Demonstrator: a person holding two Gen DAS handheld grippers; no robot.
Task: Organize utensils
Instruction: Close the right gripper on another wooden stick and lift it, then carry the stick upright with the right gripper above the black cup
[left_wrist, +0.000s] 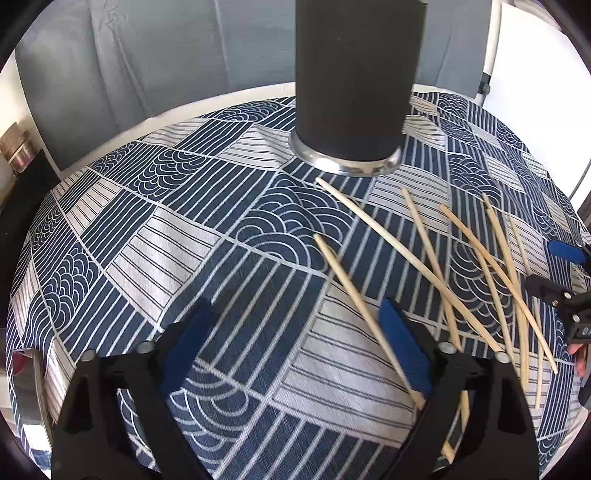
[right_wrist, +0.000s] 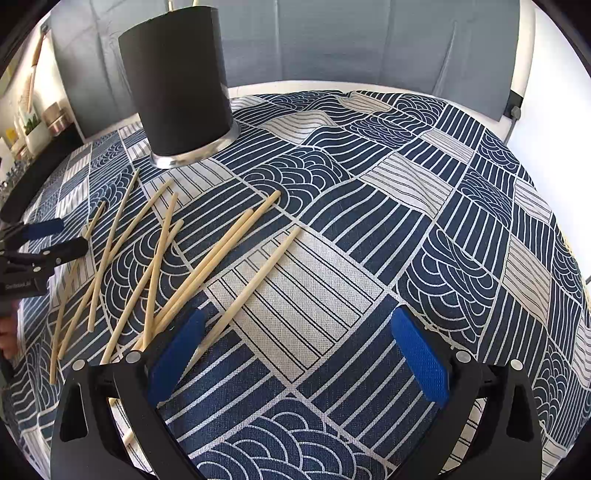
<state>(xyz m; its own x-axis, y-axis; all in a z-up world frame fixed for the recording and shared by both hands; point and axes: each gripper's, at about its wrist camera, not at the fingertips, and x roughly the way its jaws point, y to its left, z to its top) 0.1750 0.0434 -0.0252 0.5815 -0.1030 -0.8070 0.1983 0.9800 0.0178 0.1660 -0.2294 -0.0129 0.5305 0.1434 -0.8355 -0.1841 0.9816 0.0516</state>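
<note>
L gripper (left_wrist: 295, 343) spread wide, nothing btwn pads; R gripper (right_wrist: 299, 354) likewise spread, empty; chopsticks (right_wrist: 162, 258) lie scattered & crossing on patterned cloth (right_wrist: 406, 206), btwn the two grippers; black holder (right_wrist: 177, 81) upright on cloth, just beyond the sticks.

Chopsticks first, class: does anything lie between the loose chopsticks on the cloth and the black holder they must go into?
Nothing visible does. The chopsticks lie scattered on the patterned cloth, and only bare cloth separates them from the black holder. Both grippers, left and right, are open and hold nothing.
</note>
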